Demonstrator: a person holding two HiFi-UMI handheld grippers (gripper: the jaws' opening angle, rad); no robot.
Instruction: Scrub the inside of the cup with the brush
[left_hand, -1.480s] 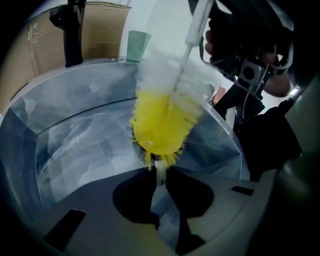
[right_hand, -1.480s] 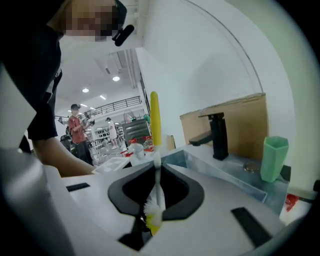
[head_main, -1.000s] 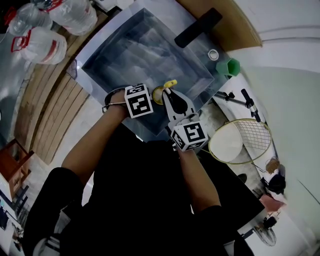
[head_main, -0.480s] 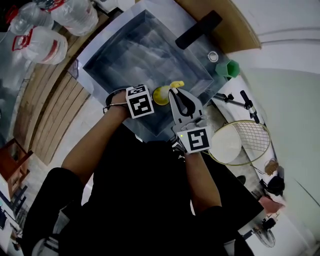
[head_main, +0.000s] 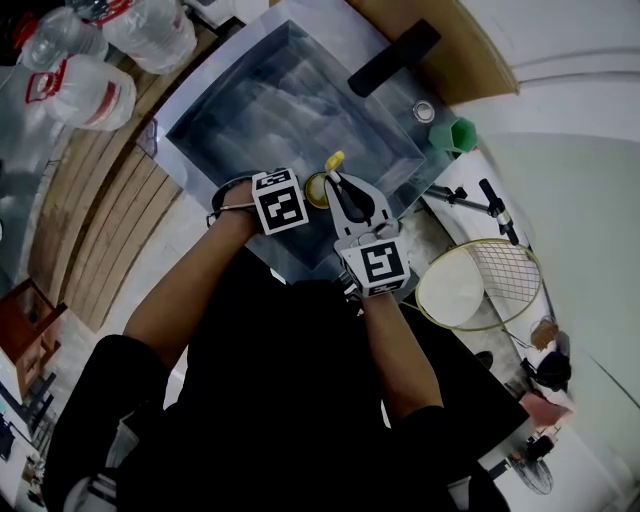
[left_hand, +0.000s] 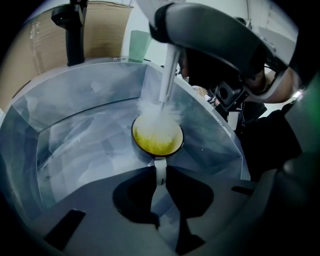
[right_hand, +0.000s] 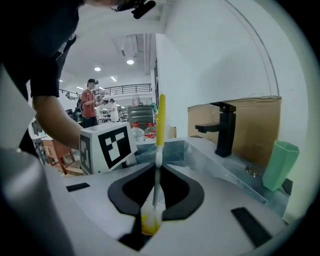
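Observation:
A cup (left_hand: 157, 139) with a yellow inside sits low in the steel sink (left_hand: 75, 130). My left gripper (left_hand: 160, 172) is shut on the cup's white handle (left_hand: 160, 169). The brush's white bristles (left_hand: 159, 114) are down in the cup's mouth, its stem (left_hand: 169, 75) rising to my right gripper (left_hand: 215, 35). In the right gripper view the right gripper (right_hand: 157, 167) is shut on the brush stem (right_hand: 158, 160), the yellow handle end (right_hand: 161, 120) sticking up and the cup (right_hand: 150, 225) below. From the head view the cup (head_main: 317, 190) lies between the left gripper (head_main: 300, 196) and right gripper (head_main: 337, 188).
A black faucet (head_main: 395, 55) stands at the sink's far rim, with a green tumbler (head_main: 458, 135) beside it. Water bottles (head_main: 90, 90) lie at the left. A badminton racket (head_main: 480, 285) and a tripod (head_main: 497, 208) are at the right.
The right gripper swung right with the brush, then came back left and rolled; the yellow handle end now tilts more to the left. The left gripper and cup stayed put.

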